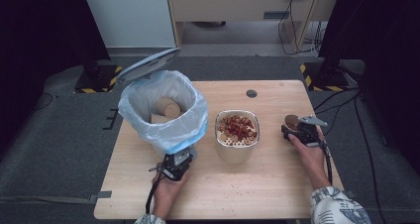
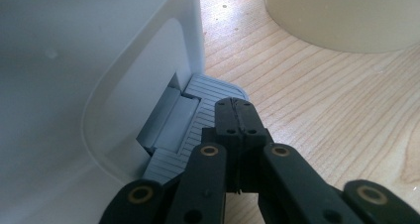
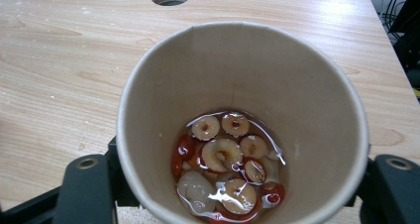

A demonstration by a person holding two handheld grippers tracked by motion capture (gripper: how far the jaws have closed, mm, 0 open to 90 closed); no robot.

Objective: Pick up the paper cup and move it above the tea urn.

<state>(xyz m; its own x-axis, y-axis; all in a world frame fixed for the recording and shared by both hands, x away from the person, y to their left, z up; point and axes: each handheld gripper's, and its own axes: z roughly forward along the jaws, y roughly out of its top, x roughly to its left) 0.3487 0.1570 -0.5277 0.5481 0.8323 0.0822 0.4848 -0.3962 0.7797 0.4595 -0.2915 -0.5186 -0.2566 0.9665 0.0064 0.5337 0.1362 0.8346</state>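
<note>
Right gripper view shows fruit slices (image 3: 225, 169) inside the paper cup (image 3: 242, 85) its claw (image 3: 242, 184) clamps.

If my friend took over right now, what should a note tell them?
Left hand-held gripper: shut, tips pressing the bin's grey pedal; the lid stands open.
Right hand-held gripper: a jaw on each side of the paper cup, which stands on the table with sliced fruit and liquid inside.
Bin: lined, brown paper items already in it.
Strainer bowl: in the middle, holding fruit slices.
Probably left: empty the cup over the strainer, then bin the cup.
</note>
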